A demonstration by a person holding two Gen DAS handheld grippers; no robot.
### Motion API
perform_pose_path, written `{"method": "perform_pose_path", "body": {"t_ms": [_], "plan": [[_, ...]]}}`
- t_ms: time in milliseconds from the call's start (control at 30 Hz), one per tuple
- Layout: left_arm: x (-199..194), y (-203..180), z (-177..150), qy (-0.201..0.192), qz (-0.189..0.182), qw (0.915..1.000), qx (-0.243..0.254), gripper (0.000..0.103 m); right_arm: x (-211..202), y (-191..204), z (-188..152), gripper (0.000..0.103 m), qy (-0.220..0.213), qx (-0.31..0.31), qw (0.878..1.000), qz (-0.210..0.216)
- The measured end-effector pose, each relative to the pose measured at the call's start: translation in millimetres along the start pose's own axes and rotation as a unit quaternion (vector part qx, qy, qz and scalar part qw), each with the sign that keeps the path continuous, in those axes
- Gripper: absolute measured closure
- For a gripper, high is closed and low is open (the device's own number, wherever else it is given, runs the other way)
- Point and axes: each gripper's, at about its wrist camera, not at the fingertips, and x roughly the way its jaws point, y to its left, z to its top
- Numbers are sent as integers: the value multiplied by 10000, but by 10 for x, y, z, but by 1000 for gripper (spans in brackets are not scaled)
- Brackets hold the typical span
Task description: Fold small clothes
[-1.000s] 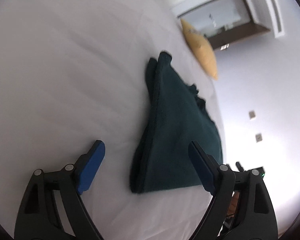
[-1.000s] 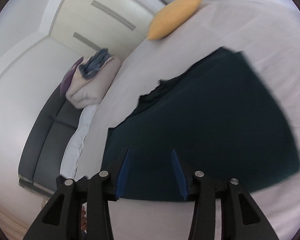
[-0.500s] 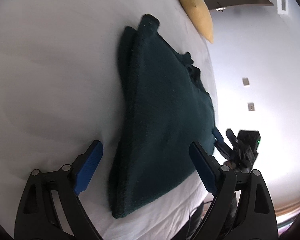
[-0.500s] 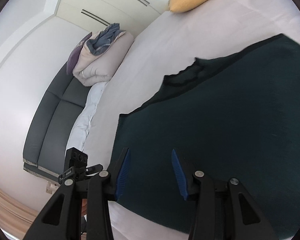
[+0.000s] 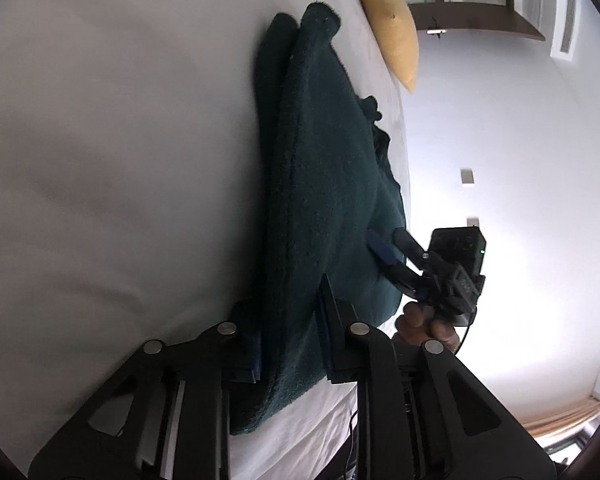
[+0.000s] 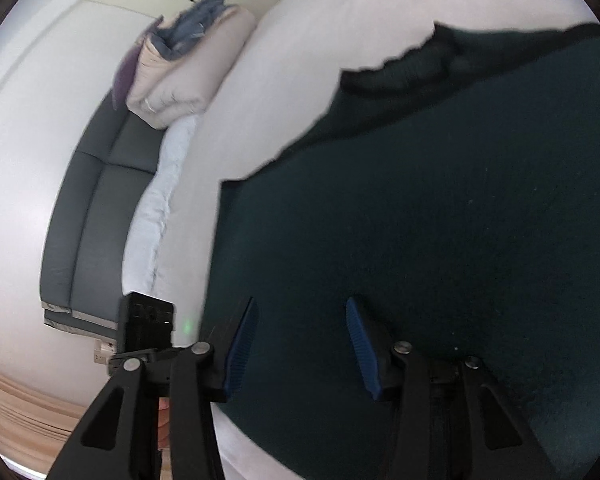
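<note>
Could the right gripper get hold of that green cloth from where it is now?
Probably yes. The right gripper sits over the near edge of the green cloth with its jaws apart, and nothing lies between them. The left gripper already pinches another corner.

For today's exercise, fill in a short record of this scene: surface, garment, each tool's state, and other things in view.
surface: white bed
garment: dark green garment, folded, lying on the bed
left tool: jaws have just been closing, now pinching the garment's near edge
right tool: jaws apart over the garment, not gripping it
other things: yellow pillow beyond the garment; grey sofa with piled bedding beside the bed
</note>
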Motion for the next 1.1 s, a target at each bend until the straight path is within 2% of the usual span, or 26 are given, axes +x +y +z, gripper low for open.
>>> {"method": "perform_pose_path", "body": {"t_ms": [167,267,300,367,433,667,867,967,1033,1100], "plan": [[-134,-155,-87,-287,-41,9996,67,88,23,-77,24,53,73,56,9998,158],[-156,-398,-121,-446,167,9984,289,89,-26,-81,10,53,-7,30,9997,249],[-149,-489,-132,-484,246,9978,386,89,-56,-79,7,51,-30,70,9996,284],[-123,-753,-162,-541,423,9953,689,89,-189,-105,11,37,-119,258,9984,498],[-55,-1029,-203,-572,629,9912,1015,89,-316,-112,36,31,-181,267,9978,571],[614,-1833,-439,-433,1137,9746,1880,89,-763,-275,227,28,-473,421,9935,944],[1317,-2038,-654,-107,1300,9693,2086,89,-892,-423,394,22,-548,547,9893,1239],[1606,-2053,-775,-114,1795,9579,2239,89,-925,-515,439,20,-559,619,9874,1345],[1732,-2067,-872,-113,2086,9479,2407,89,-917,-568,474,19,-518,655,9890,1220],[1841,-2105,-976,-124,2338,9374,2578,89,-893,-604,513,19,-472,633,9926,923]]}}
